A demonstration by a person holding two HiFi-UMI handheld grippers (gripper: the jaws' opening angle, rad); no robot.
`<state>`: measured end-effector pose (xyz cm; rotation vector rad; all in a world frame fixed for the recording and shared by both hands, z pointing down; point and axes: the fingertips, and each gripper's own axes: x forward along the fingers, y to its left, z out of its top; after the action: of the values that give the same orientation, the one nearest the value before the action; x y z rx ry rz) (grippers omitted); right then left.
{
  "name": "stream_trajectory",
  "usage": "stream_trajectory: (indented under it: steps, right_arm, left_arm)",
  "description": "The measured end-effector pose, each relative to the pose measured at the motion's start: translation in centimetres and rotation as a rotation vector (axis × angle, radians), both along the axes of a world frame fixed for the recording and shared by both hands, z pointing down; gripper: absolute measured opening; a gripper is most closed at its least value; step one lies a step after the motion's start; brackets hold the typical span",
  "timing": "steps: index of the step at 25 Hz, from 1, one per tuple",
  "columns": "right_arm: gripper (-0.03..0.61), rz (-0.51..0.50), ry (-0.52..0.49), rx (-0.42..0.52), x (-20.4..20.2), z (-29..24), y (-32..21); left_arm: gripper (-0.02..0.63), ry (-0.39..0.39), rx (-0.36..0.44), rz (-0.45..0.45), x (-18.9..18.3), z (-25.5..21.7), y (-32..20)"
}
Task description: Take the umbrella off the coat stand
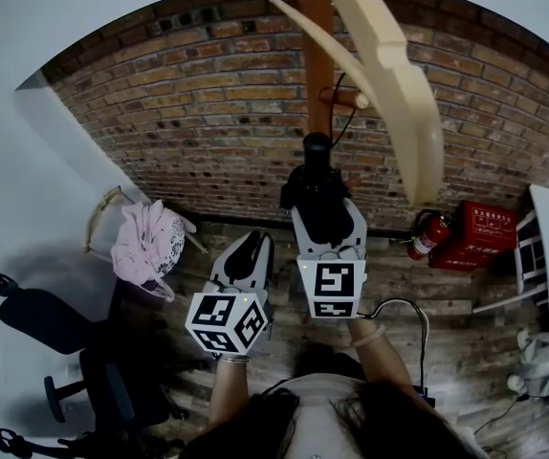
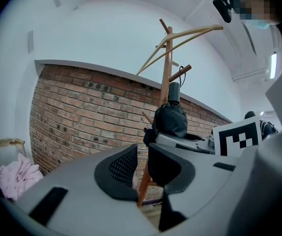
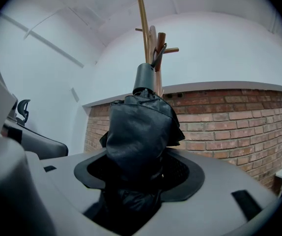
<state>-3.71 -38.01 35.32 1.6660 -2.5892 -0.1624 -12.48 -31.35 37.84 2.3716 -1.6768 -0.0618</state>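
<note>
A folded black umbrella [image 1: 318, 194] hangs against the wooden coat stand [image 1: 318, 55]. In the right gripper view its grey handle [image 3: 143, 77] points up, and a thin strap [image 3: 159, 53] runs from it to a peg of the coat stand [image 3: 153, 38]. My right gripper [image 1: 324, 223] is shut on the umbrella's [image 3: 138, 132] lower body, with black fabric filling the jaws [image 3: 141, 173]. My left gripper [image 1: 252, 247] hangs lower and to the left, jaws together [image 2: 141, 163] with nothing in them. From there the umbrella [image 2: 170, 119] and the coat stand [image 2: 166, 68] show ahead.
A pale curved hanger arm [image 1: 399, 75] sticks out from the stand overhead. A brick wall [image 1: 208, 113] stands right behind it. At the left are a chair with pink cloth [image 1: 145, 242] and a black office chair [image 1: 35, 318]. A fire extinguisher [image 1: 428, 235] and a red box [image 1: 485, 228] sit at the right.
</note>
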Motion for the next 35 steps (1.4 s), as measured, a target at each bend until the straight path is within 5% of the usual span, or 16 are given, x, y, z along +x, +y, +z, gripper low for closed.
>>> stream_trajectory:
  steps: [16,35]
  right_arm:
    - [0.305,0.048,0.001,0.058,1.5,-2.8,3.0]
    - [0.305,0.07,-0.003,0.052,1.9,-3.0,12.4]
  left_arm:
    - [0.063,0.013,0.033,0.054,1.3,-1.6,2.4]
    - [0.063,0.003,0.049,0.106,2.0,-2.2,11.3]
